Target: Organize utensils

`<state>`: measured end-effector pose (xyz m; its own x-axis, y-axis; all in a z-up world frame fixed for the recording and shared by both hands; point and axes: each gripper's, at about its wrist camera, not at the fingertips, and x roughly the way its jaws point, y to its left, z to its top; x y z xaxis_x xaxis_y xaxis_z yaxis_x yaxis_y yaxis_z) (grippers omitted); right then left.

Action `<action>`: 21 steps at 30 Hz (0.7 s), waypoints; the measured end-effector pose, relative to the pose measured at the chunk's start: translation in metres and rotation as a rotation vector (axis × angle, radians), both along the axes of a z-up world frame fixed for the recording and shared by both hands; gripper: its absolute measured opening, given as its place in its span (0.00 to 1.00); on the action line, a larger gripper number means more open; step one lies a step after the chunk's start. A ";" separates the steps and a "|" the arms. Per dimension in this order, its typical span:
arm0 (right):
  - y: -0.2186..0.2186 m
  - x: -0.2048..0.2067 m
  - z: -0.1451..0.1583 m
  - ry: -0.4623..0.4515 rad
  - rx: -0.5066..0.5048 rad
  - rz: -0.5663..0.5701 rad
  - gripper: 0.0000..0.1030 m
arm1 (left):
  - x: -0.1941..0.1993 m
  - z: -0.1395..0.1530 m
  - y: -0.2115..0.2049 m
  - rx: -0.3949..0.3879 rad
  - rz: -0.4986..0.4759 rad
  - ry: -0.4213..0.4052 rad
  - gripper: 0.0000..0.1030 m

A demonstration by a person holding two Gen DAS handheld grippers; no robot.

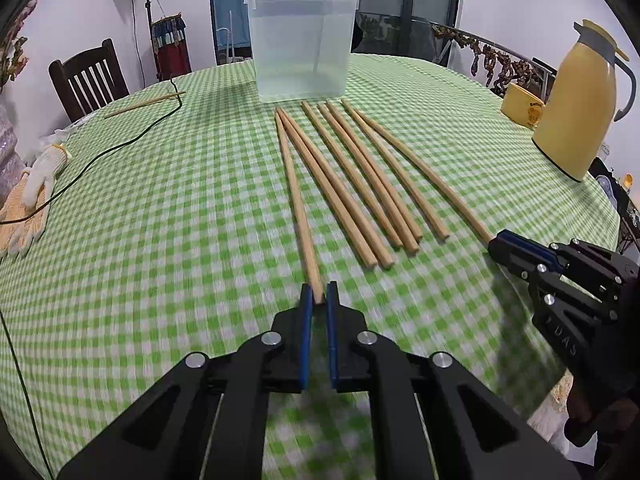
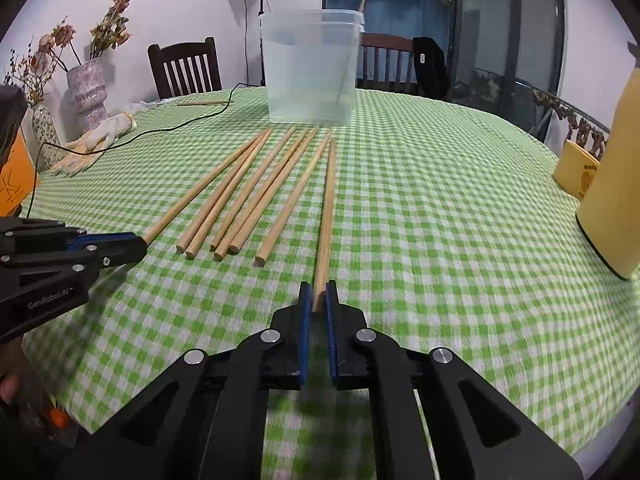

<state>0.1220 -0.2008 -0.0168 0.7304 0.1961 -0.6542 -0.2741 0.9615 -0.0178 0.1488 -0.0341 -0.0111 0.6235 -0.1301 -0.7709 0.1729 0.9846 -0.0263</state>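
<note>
Several wooden chopsticks (image 1: 352, 184) lie side by side on the green checked tablecloth (image 1: 160, 220), pointing toward a clear plastic tub (image 1: 300, 40) at the back. A single chopstick (image 1: 322, 48) leans inside the tub. My left gripper (image 1: 319, 298) is shut on the near end of the leftmost chopstick (image 1: 294, 196). My right gripper (image 2: 319, 298) is shut on the near end of the rightmost chopstick (image 2: 329, 200). Each gripper also shows in the other's view: the right gripper (image 1: 498, 242) at the right edge, the left gripper (image 2: 138, 242) at the left. Both held chopsticks rest along the cloth.
A yellow thermos jug (image 1: 576, 100) and yellow cup (image 1: 520, 106) stand at the right edge of the table. Work gloves (image 1: 32, 196), a black cable (image 1: 120, 144) and a stray chopstick (image 1: 144, 105) lie at the left. Dark wooden chairs (image 1: 86, 76) ring the table.
</note>
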 end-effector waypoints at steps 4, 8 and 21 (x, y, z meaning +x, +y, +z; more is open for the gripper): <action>-0.006 -0.014 0.010 -0.038 0.006 -0.008 0.07 | -0.016 0.008 0.001 0.001 0.001 -0.023 0.04; -0.011 -0.027 0.025 -0.093 0.011 -0.008 0.07 | -0.036 0.024 0.006 0.000 0.015 -0.070 0.04; -0.019 -0.050 0.091 -0.271 0.017 0.014 0.06 | -0.081 0.102 0.018 -0.024 0.002 -0.249 0.03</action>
<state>0.0722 -0.2197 0.0742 0.8755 0.2166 -0.4319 -0.2746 0.9586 -0.0759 0.0679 -0.0164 0.0913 0.7940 -0.1453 -0.5902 0.1753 0.9845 -0.0065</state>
